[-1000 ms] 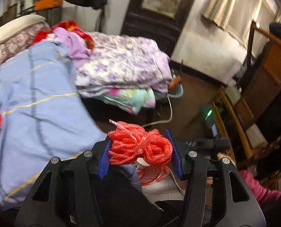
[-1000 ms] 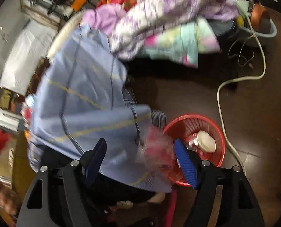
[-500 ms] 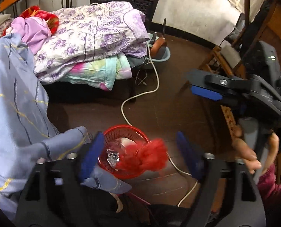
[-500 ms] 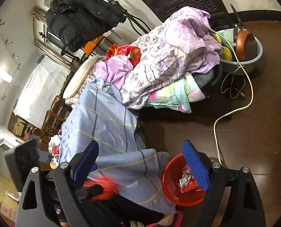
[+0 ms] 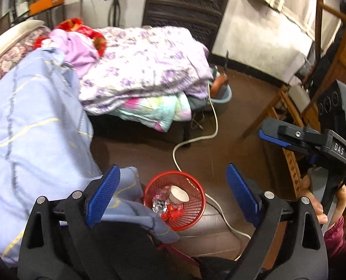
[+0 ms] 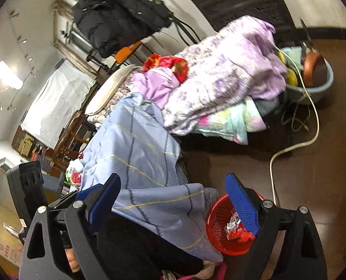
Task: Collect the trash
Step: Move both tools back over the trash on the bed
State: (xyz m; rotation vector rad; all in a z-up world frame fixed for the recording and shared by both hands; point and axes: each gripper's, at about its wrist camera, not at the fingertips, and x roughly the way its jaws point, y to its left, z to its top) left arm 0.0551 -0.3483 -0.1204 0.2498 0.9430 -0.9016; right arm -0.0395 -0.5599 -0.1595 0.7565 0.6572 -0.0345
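A red mesh trash basket [image 5: 191, 217] stands on the dark floor below my left gripper [image 5: 171, 198], which is open and empty above it. In the basket lie a white paper cup [image 5: 178, 194], a crinkled foil wrapper [image 5: 159, 206] and the red foam net [image 5: 173, 214]. My right gripper [image 6: 173, 207] is open and empty; the basket [image 6: 219, 240] with the red net [image 6: 239, 234] shows by its right finger. The right gripper also shows at the right of the left wrist view [image 5: 278, 137].
A light blue quilt [image 5: 28, 126] hangs down beside the basket, its corner over the rim. Folded purple and pastel bedding [image 5: 145, 70] lies behind. A white cable [image 5: 196, 140] runs across the floor. A blue basin [image 6: 313, 86] and wooden chairs [image 5: 301, 107] stand farther off.
My left gripper opened and let go of the red foam net, which dropped into the red basket. My right gripper let go of its wrapper earlier and lifted away.
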